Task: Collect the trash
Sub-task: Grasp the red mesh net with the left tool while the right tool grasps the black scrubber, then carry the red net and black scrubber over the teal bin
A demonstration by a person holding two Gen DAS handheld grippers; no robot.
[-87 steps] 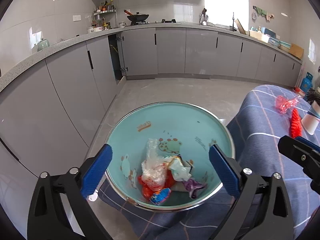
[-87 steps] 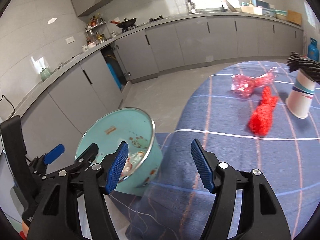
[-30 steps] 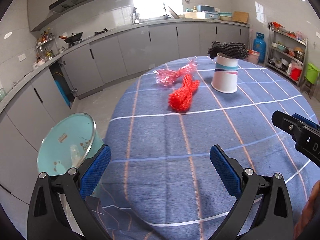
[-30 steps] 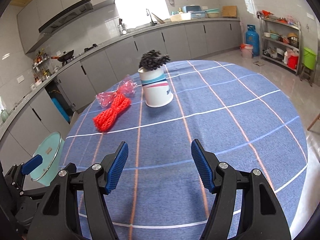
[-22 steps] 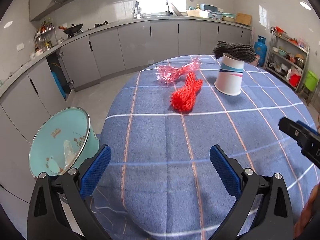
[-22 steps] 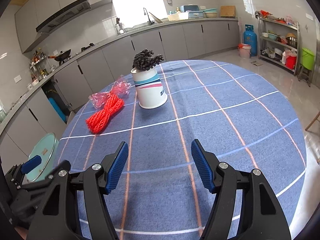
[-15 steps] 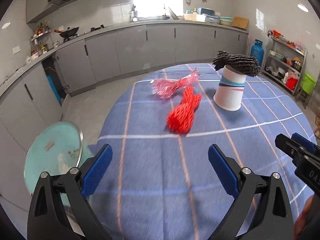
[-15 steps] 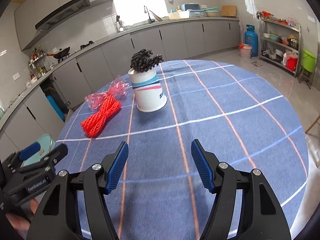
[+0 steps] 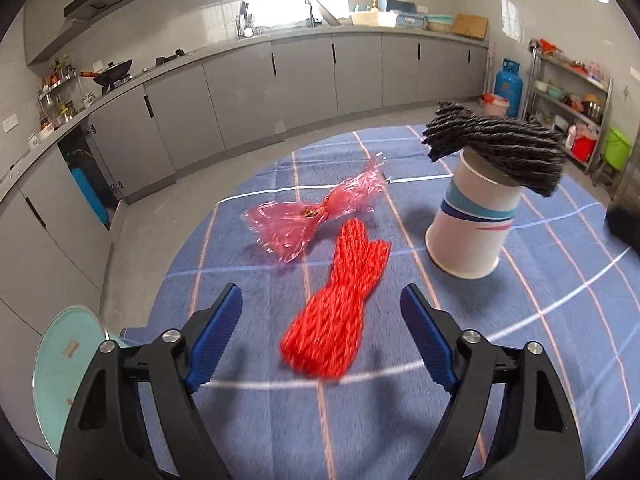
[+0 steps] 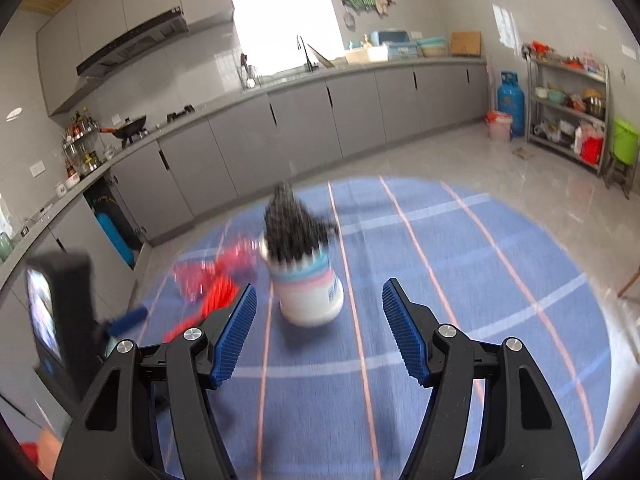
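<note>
A red mesh net (image 9: pixel 352 264) lies on the blue checked tablecloth (image 9: pixel 560 320), a crumpled pink wrapper (image 9: pixel 308 216) just behind it. My left gripper (image 9: pixel 322 308) hangs over the net's near end; its jaws are closing, the net between them but untouched. To the right an upturned paper cup (image 9: pixel 470 232) carries a dark grey mesh bundle (image 9: pixel 496 148). My right gripper (image 10: pixel 316 304) stands open and empty, the blurred cup (image 10: pixel 308 292) straight ahead and the net (image 10: pixel 216 292) to its left. A teal bin (image 9: pixel 64 364) sits below the table's left edge.
Grey kitchen cabinets (image 9: pixel 256 92) run along the far wall. A blue gas cylinder (image 10: pixel 510 104), a metal shelf rack (image 10: pixel 568 108) and a green bucket (image 10: pixel 624 140) stand on the floor to the right. The left gripper's black body (image 10: pixel 60 308) fills the right view's left edge.
Both grippers moved forward over the table toward the net and cup. The left jaws narrowed. The bin slid to the left view's lower left corner.
</note>
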